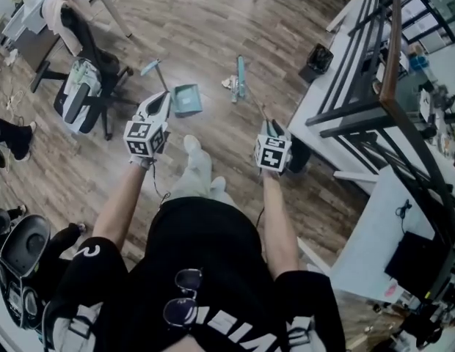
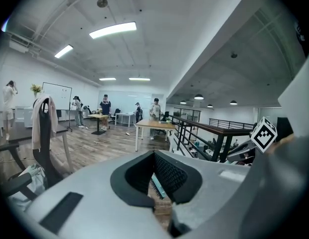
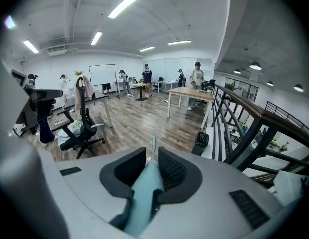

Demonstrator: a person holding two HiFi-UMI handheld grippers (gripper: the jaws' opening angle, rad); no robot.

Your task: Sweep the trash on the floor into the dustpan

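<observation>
Wooden floor (image 1: 213, 20): fills the upper half of the head view, mostly bare boards. Office chair (image 1: 84, 86) at upper left, draped with clothing, off my line of work.

Dustpan (image 1: 187, 100): teal, on the boards at upper centre, just ahead of my left gripper (image 1: 164, 101). A thin handle rises from it toward the upper left. In the left gripper view my jaws are drawn in close on a tan shaft, with a teal toothed edge showing beyond. I read that as clamped on the pan's handle (the contact is small in frame).

Broom (image 1: 241, 75): teal head lies right of the pan, near it but apart. Its shaft runs down and right to my right gripper (image 1: 271, 132). The right gripper view shows those jaws closed tight on the teal grip.

Trash (image 1: 229, 83): a small pale crumpled scrap against the left side of the broom head, between head and pan, clear of the pan.

Progress, my judgement: both tools are in hand and set either side of the scrap, so the setup is done. The sweep itself is not, as the scrap lies outside the pan. I cannot tell whether the pan holds anything. What's left is to push the scrap leftward over the pan's lip while holding the pan steady.
</observation>
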